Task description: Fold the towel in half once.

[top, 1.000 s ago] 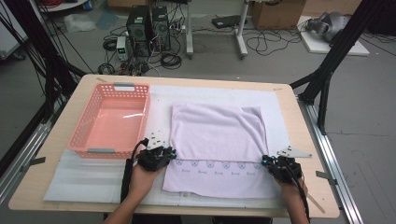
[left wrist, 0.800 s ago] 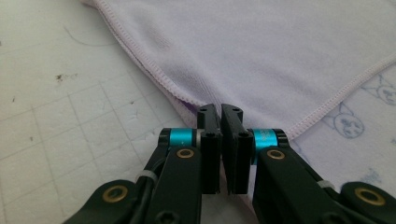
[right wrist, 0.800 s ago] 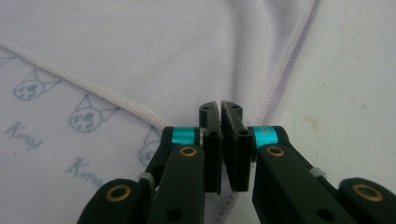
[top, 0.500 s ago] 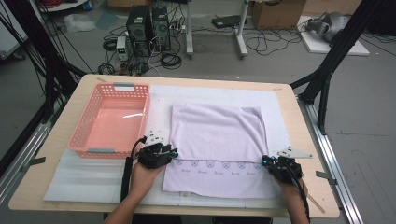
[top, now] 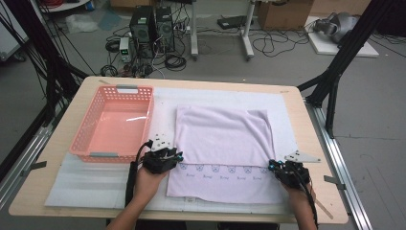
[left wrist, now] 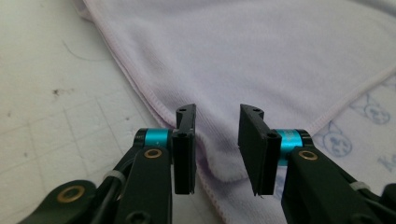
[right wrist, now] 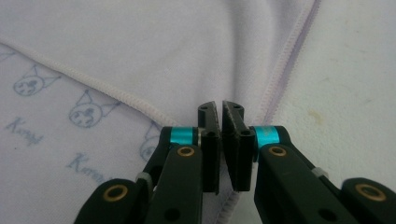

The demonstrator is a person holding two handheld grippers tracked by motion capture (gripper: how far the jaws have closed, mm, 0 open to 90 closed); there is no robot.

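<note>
Left gripper (left wrist: pixel 215 140): we find its jaws just opened over the lavender towel's (top: pixel 222 139) corner; right gripper (right wrist: pixel 220 140) pinches the opposite corner.

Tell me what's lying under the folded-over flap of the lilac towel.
Under the flap lies the towel's own lower layer; its printed strip shows below the edge. The white mat beneath is covered.

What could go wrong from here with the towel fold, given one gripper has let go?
The left gripper has just been opening and its jaws stand apart over the towel corner, while the right gripper is pinched on its corner. Pulling right alone could skew the fold. The loose left flap may spring back.
</note>
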